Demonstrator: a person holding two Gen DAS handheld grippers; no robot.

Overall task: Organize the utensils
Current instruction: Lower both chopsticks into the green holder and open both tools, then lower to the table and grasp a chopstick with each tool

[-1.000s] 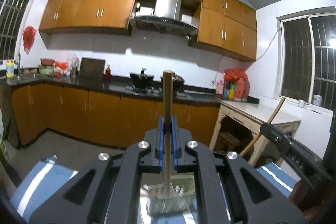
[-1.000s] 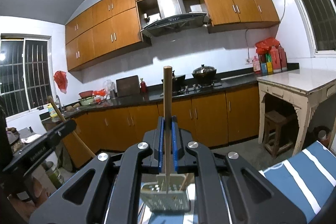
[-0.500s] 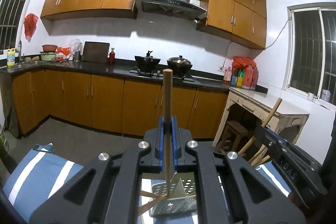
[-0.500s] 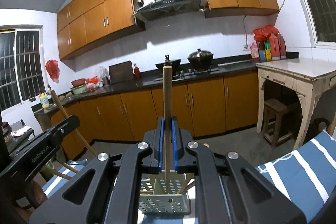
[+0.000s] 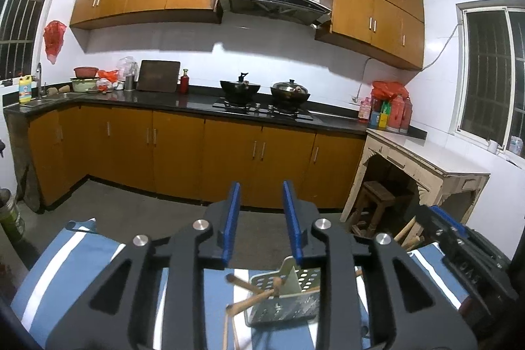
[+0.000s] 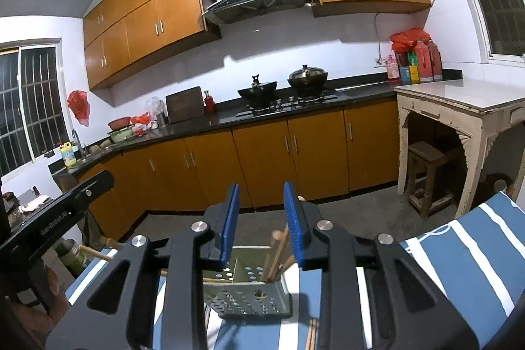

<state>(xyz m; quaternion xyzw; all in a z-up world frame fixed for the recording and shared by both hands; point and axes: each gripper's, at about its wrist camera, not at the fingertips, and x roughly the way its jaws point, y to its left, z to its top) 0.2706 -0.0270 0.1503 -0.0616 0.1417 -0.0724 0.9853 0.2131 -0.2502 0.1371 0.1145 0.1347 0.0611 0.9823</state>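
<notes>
A perforated grey metal utensil holder (image 5: 288,297) stands on a blue-and-white striped cloth (image 5: 78,261) just below both grippers. Wooden chopsticks (image 5: 252,287) lean out of it in the left wrist view. In the right wrist view the holder (image 6: 252,294) has several wooden sticks (image 6: 277,251) upright in its right compartment. My left gripper (image 5: 261,222) is open and empty above the holder. My right gripper (image 6: 261,222) is open and empty above it too. The other gripper shows at the right edge of the left view (image 5: 459,245) and the left edge of the right view (image 6: 55,218).
Loose chopsticks (image 6: 311,333) lie on the striped cloth (image 6: 459,268) in front of the holder. Beyond are orange kitchen cabinets (image 5: 177,153), a dark counter with two pots (image 5: 262,87), a pale side table (image 5: 426,166) and a wooden stool (image 5: 370,202).
Both grippers held an upright wooden chopstick before and have opened. The sticks now rest in the holder. Both views have tilted down toward the table.
</notes>
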